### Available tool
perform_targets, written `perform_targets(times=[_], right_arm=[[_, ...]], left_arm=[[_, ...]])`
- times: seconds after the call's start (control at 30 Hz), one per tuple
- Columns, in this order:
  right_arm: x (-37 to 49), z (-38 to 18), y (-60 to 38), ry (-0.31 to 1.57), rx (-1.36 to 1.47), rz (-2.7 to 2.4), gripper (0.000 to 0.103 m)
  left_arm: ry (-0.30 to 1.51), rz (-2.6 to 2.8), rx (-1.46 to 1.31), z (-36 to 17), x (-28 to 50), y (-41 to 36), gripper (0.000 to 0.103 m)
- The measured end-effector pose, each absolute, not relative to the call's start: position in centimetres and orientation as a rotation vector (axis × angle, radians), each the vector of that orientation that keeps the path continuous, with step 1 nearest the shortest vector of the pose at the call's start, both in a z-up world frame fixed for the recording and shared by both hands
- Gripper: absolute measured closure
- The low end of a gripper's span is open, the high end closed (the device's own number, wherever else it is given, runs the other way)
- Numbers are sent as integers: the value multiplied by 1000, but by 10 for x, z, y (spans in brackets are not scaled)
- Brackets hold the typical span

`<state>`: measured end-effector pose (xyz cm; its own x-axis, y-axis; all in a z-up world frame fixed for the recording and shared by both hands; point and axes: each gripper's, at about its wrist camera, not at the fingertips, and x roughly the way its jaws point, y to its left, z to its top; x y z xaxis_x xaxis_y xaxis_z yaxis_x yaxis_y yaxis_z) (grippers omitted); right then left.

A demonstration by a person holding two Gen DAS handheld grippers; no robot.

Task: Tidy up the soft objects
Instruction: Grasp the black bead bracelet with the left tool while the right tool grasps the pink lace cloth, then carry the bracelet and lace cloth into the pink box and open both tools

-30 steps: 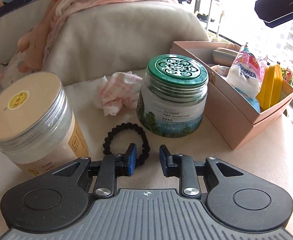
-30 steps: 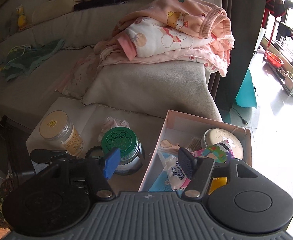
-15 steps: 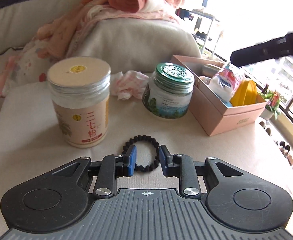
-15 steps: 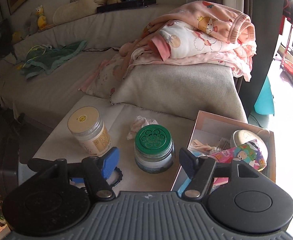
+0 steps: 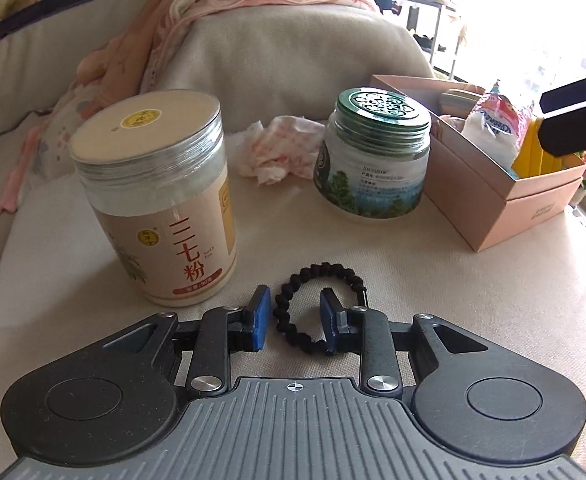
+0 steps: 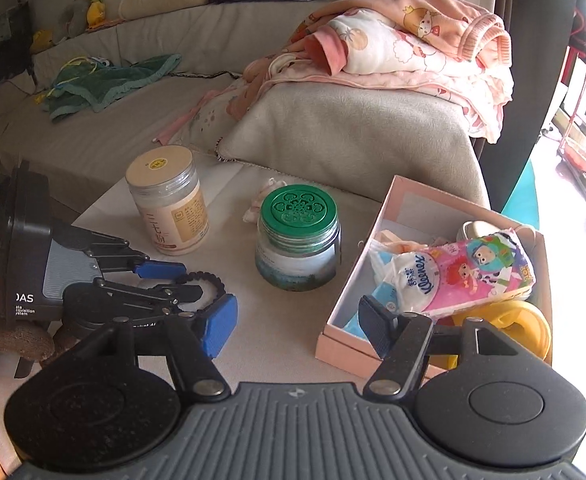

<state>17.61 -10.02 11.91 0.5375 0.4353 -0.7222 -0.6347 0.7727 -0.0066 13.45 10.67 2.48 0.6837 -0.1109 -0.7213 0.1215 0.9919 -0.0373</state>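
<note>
Left gripper [image 5: 292, 317]: you hold it low over the table, pointing forward and level toward the jars. Its blue pads are spread, not pinching anything. In the right wrist view it [image 6: 173, 276] enters from the left edge, lying almost flat on the surface.
Bracelet [image 5: 318, 307]: the black braided loop lies flat on the table. Your left pad [image 5: 260, 317] sits just outside the loop's left strand; your right pad [image 5: 328, 316] stands inside the ring. So one strand runs between the pads, with a gap on each side.
Right gripper [image 6: 299, 326]: you hold it higher and farther back, tilted down at the table. Its fingers are wide apart and carry nothing. The left finger [image 6: 217, 330] hangs over the bare table near the bracelet [image 6: 209, 286]; the right finger [image 6: 377, 326] is over the near edge of the box.
Box [image 6: 335, 338]: pink, open, at the right of the table, well apart from the bracelet. A tissue pack [image 6: 459, 276] lies in it, beside something yellow [image 6: 509, 320].
Tan jar [image 5: 161, 200]: upright, just left of the bracelet.
Green jar [image 5: 373, 158]: upright, between the tan jar and the box.
Crumpled tissue [image 5: 279, 152]: behind the two jars, near the cushion [image 5: 293, 68].
Clothes [image 6: 397, 48]: piled pink on the cushion.
</note>
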Motion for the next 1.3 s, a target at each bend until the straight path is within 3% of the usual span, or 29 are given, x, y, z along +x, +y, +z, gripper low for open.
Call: perform_targets(times=[0.07,0.13,0.2,0.4,0.6,0.67,0.8,1.07,1.2,1.23,1.3], right_arm=[[193,135,-89,766,-281,668,35],[222,149,-72,809,-254,670,35],[252,155,-48,868,-242,670,35],[325,103,46,1096,-375,646,34],[353,53,77,1230,-407,592,56],[351,50,78,1245,-424,593,87],[335,79,67,1165,-402,609,99],[287,176,31,946,-321,724,100],[288,175,27,968,-304,726,100],[294,168,29,999,-306,721,98],[310,147,32,1062,-308,684,83]], left_arm=[[800,-123,25,25,132,105,73],[793,-122,28,25,130,102,82],[786,-137,12,24,128,102,83],[779,-176,-67,23,125,118,90],[731,-164,-101,18,114,122,93],[711,-151,-97,17,112,120,93],[648,-132,-84,32,111,126,94],[450,-141,62,106,98,113,94],[465,-143,38,106,97,114,94],[485,-140,22,99,98,114,93],[540,-144,-28,82,97,117,93]])
